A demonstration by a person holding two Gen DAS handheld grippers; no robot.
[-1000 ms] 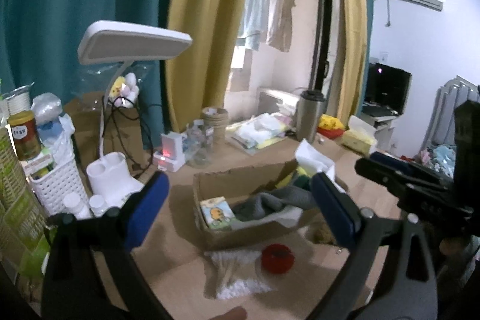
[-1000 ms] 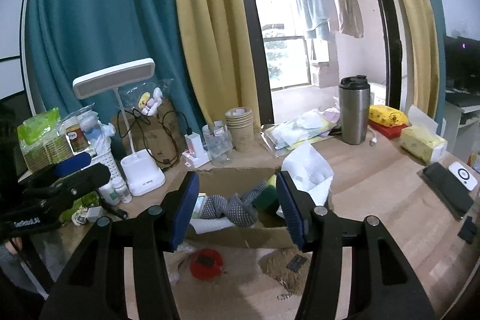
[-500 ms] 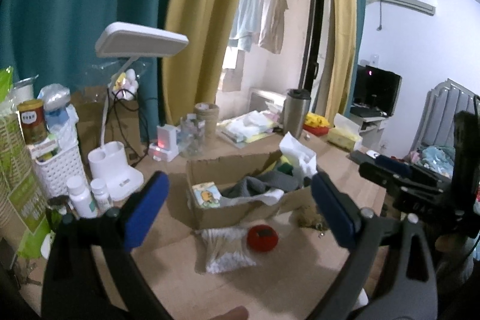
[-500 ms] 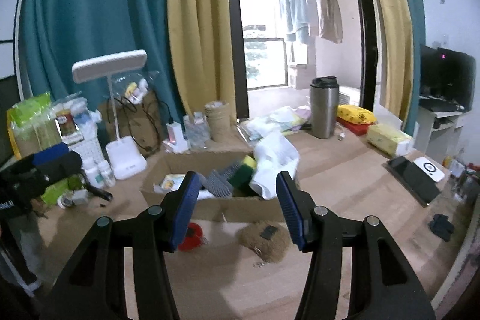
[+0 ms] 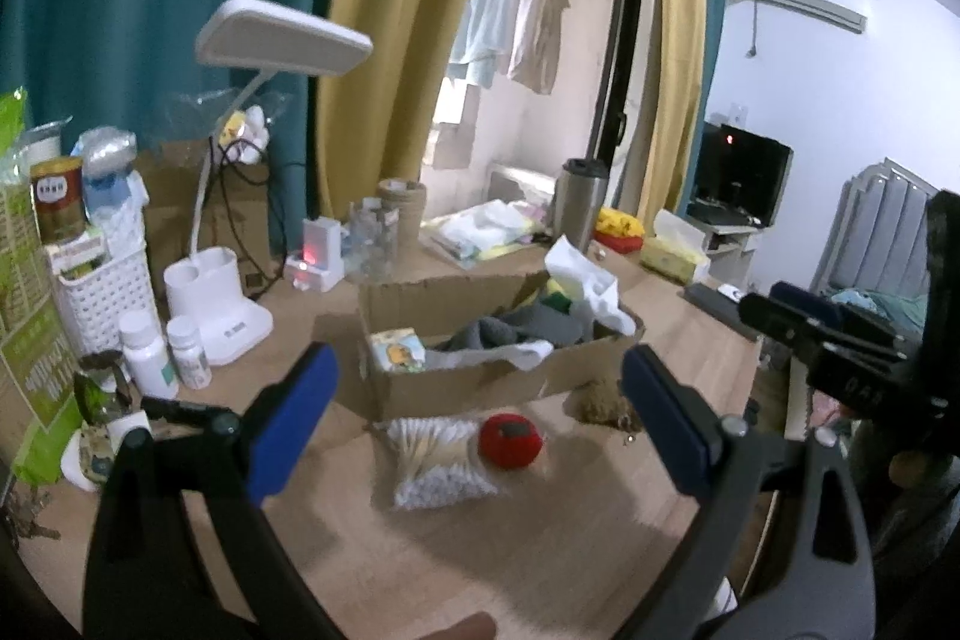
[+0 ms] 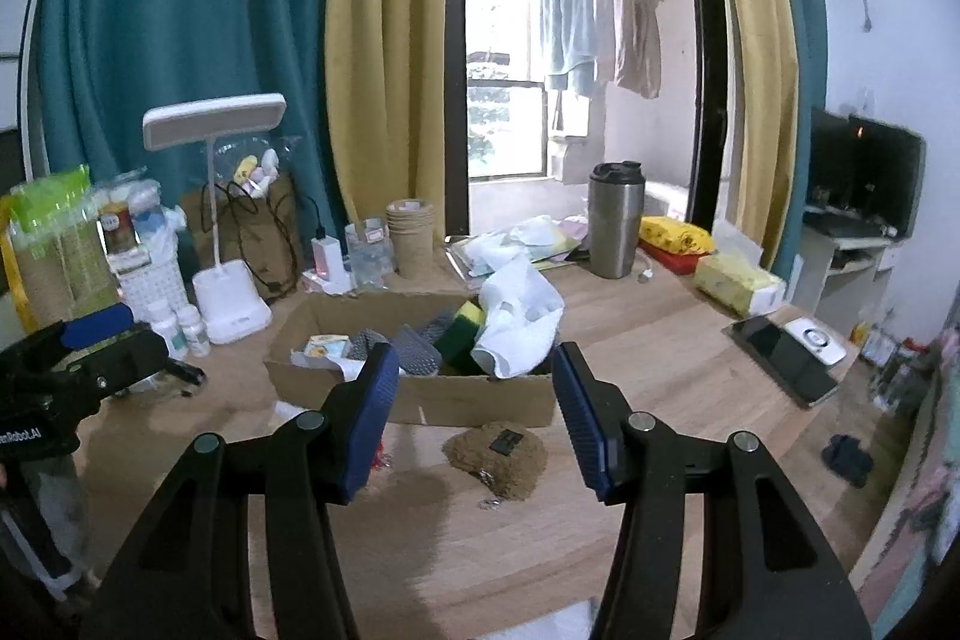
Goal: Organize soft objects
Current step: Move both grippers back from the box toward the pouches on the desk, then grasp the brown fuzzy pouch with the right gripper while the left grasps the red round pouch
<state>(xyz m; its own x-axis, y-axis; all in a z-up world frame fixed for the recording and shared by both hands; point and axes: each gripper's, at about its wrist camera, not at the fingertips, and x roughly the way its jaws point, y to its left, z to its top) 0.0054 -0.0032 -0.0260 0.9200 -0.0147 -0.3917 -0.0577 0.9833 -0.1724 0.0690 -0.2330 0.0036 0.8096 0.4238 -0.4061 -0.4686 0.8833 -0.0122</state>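
Note:
A shallow cardboard box (image 5: pixel 468 388) (image 6: pixel 474 403) on the wooden table holds grey socks (image 5: pixel 522 331), a white cloth (image 6: pixel 519 325), a green-yellow sponge (image 6: pixel 459 331) and a small printed packet (image 5: pixel 396 349). In front of it lie a red round soft object (image 5: pixel 510 439), a bag of cotton swabs (image 5: pixel 435 463) and a brown fuzzy pouch (image 6: pixel 498 451). My left gripper (image 5: pixel 480 424) is open and empty, held back from the box. My right gripper (image 6: pixel 474 421) is open and empty, above the table in front of the brown pouch.
A white desk lamp (image 6: pixel 228 304), pill bottles (image 5: pixel 156 349) and a white basket (image 5: pixel 105 295) stand at the left. Paper cups (image 6: pixel 411 238), a steel tumbler (image 6: pixel 615 220), a tissue pack (image 6: pixel 738 280) and a phone (image 6: pixel 780 358) lie behind and to the right.
Both grippers have pulled back and away from the box, which now looks smaller and farther. Both stay open and empty.

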